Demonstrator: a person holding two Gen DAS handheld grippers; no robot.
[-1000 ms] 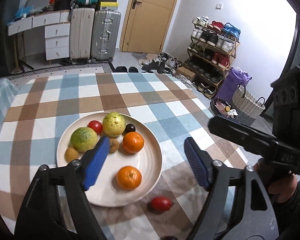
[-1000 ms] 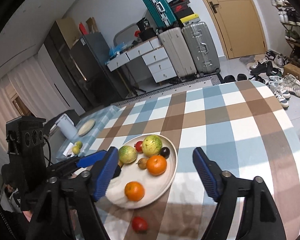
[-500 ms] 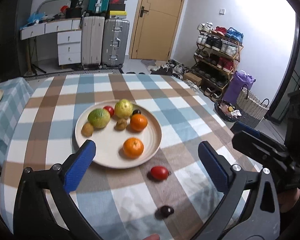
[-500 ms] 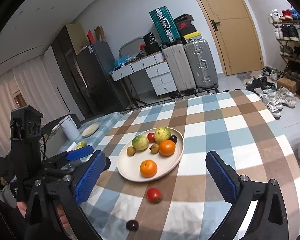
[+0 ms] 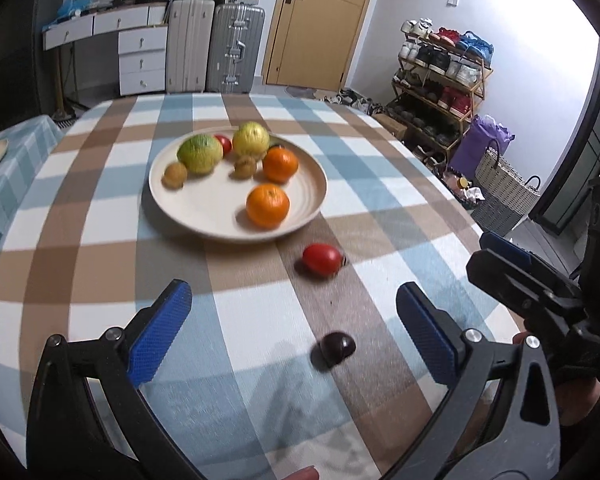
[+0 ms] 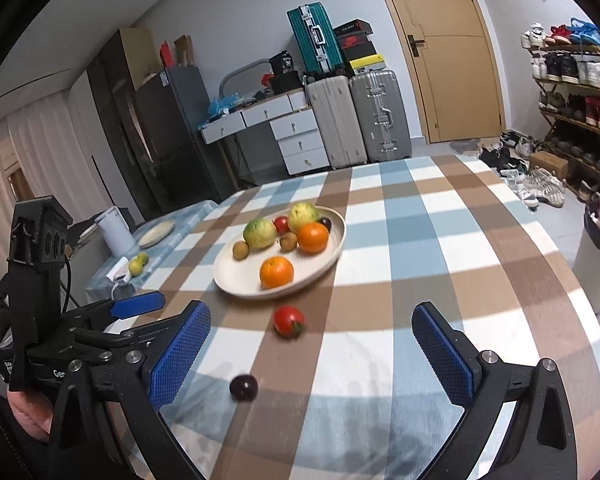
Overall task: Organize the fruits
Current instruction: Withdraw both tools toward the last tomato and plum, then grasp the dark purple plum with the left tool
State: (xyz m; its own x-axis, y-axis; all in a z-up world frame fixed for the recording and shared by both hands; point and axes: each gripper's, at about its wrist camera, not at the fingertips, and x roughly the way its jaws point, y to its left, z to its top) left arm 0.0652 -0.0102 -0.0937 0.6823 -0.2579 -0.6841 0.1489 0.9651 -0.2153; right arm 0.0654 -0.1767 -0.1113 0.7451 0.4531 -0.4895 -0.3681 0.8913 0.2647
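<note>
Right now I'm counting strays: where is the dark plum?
The dark plum lies on the checked tablecloth, off the plate, nearer the cameras than the loose tomato, low centre in both wrist views.

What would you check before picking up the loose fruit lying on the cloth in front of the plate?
1. Left gripper open, nothing between its jaws: ok.
2. Right gripper open, nothing between its jaws: ok.
3. Tomato lies free on the tablecloth, apart from the plate: ok.
4. Dark plum also off the plate, nearer the grippers: ok.
5. Bare space on the plate for more fruit, left of the front orange: ok.
6. Whether the tomato is firm enough to squeeze: cannot tell.
</note>
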